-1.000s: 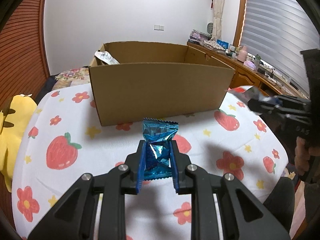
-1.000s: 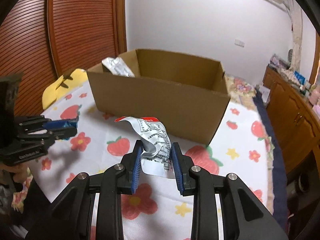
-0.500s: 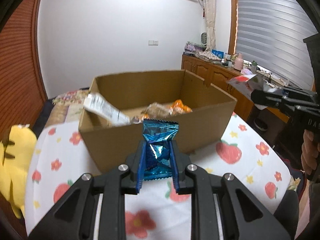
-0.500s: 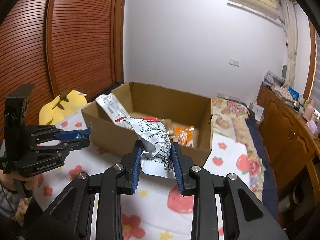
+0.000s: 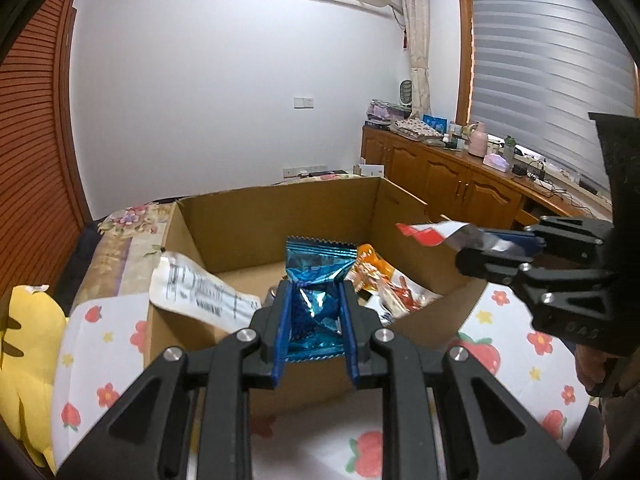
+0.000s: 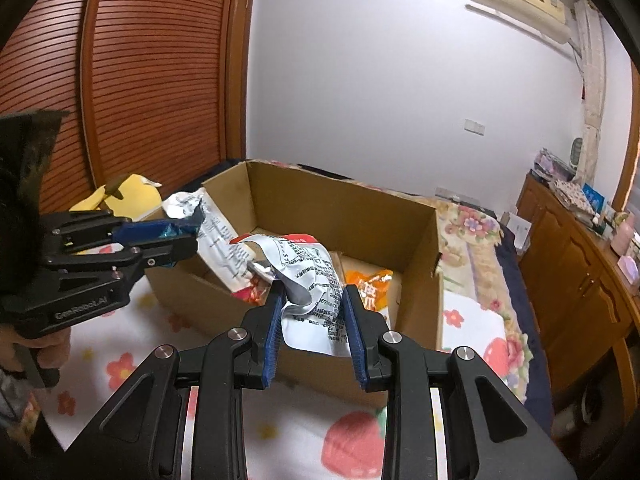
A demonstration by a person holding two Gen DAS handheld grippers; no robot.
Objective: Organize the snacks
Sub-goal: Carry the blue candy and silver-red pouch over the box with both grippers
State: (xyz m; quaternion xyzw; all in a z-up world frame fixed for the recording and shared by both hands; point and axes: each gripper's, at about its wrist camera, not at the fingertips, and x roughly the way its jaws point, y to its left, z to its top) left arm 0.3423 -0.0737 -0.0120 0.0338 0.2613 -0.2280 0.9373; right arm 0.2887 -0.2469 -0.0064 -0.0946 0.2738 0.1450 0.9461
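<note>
1. Snacks: two packets are held in the air, one per gripper, and at least three more lie inside the one cardboard box (image 5: 280,216), though their pile is partly hidden.
2. The blue foil packet (image 5: 316,300) is clamped between the blue pads of the left gripper (image 5: 314,336), above the box's near wall, its crimped top edge standing upright over the box opening.
3. The silver packet (image 6: 312,296) with black print and a red end is pinched by the right gripper (image 6: 314,332), also over the near wall of the box, its free end curling up and to the left.
4. In the box, a long white printed packet (image 5: 200,292) leans over the left wall, and an orange packet (image 6: 370,284) lies on the floor near the right wall, beside a reddish one only partly seen.
5. The box stands on one tablecloth (image 5: 516,340) printed with strawberries and flowers.
6. A yellow plush toy (image 5: 24,344) lies at the left edge of the table.
7. A hand (image 6: 36,350) shows under the left gripper's handle.
8. A wooden cabinet (image 5: 448,188) cluttered with small items runs along the window wall.
</note>
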